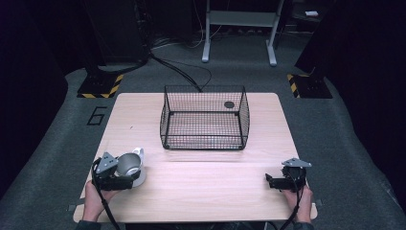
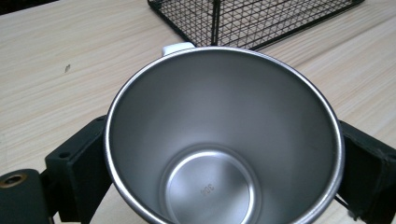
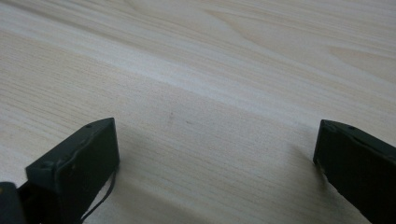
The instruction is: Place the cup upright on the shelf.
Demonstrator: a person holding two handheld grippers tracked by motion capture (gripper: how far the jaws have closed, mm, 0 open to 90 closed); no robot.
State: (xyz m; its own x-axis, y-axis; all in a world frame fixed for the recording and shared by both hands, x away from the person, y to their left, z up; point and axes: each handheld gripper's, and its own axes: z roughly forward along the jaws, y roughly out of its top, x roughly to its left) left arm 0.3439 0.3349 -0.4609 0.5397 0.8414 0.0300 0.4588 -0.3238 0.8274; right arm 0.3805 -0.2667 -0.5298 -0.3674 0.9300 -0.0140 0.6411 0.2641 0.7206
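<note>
Steel cup [image 2: 224, 140] is seen clamped between the left gripper's [image 1: 115, 175] black jaws at the table's [image 1: 201, 191] near-left corner, mouth tipped toward the camera, interior empty and brushed metal with "300" stamped on the bottom, white handle [image 2: 177, 47] at the far rim. Black wire basket [image 1: 205, 117] is set at the table's far middle, well apart from the cup, with a small dark round thing seen at its back right, inside or behind cannot be told. Right gripper [image 1: 275, 181] is held at the near-right edge, jaws wide apart over bare wood.
</note>
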